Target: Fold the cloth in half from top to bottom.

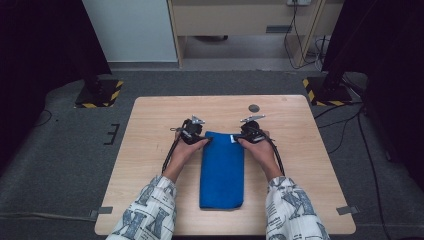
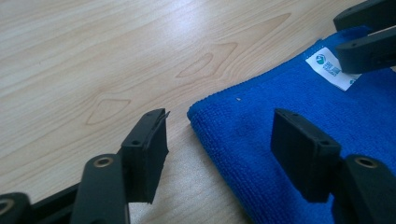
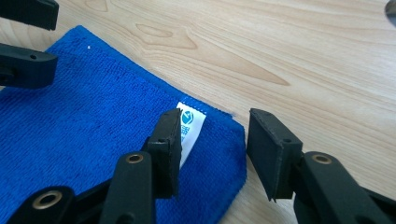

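Note:
A folded blue cloth lies lengthwise on the wooden table. My left gripper sits at its far left corner. In the left gripper view the left gripper is open, one pad over bare wood and the other over the cloth, straddling its edge. My right gripper is at the far right corner. There the right gripper is open astride the corner that carries a white label, and no pad presses the cloth.
A small dark round mark sits on the table beyond the right gripper. Two stands with yellow-black striped bases flank the table's far side on the floor. Cables run along the floor at the right.

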